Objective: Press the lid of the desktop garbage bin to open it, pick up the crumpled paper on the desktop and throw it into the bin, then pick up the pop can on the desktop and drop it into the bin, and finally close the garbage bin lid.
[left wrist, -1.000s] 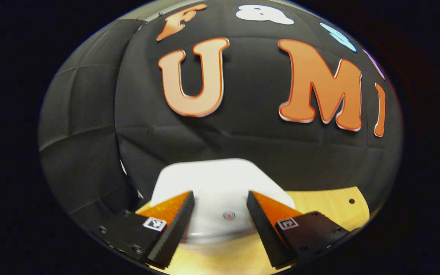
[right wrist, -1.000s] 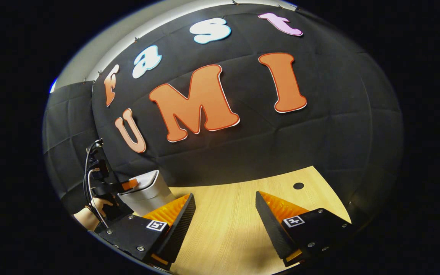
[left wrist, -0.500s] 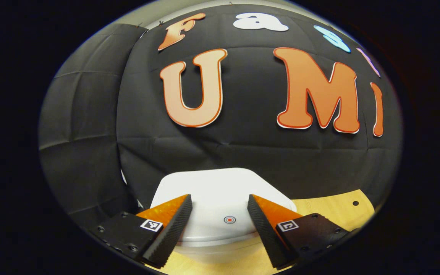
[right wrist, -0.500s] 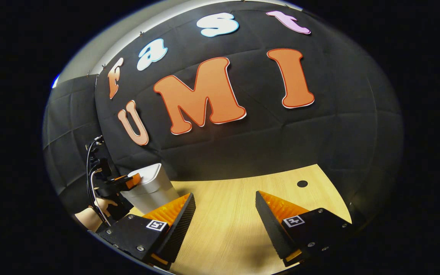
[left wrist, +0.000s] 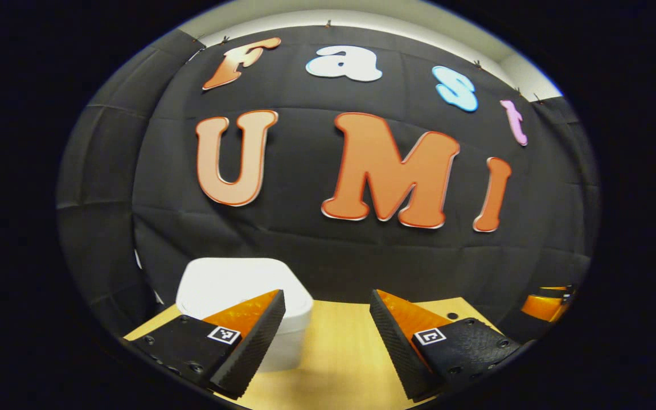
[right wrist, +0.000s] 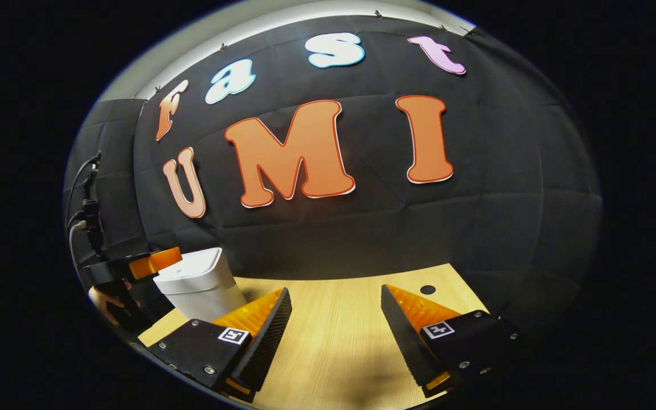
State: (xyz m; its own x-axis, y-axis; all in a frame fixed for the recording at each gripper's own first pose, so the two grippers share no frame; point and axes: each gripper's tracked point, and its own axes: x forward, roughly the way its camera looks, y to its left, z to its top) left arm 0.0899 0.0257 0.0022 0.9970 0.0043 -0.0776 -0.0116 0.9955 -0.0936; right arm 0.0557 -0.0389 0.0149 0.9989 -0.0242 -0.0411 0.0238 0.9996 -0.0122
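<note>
The white desktop bin (left wrist: 231,285) stands on the wooden table (left wrist: 336,347) with its lid down, left of centre in the left gripper view and partly behind my left finger. My left gripper (left wrist: 327,336) is open and empty, a short way back from the bin. In the right gripper view the bin (right wrist: 200,282) stands at the far left, with the left gripper (right wrist: 154,263) held by a hand (right wrist: 106,300) just beside its top edge. My right gripper (right wrist: 335,336) hangs open and empty over bare table, to the right of the bin.
The table (right wrist: 345,310) has a small round hole (right wrist: 427,289) near its back edge. Black cloth closes in the back and sides. The right gripper (left wrist: 541,306) shows at the far right edge of the left gripper view.
My left gripper has drawn back from over the bin lid and swung right, so the bin now lies left of its fingers. The lid stays down. The right gripper barely moved.
</note>
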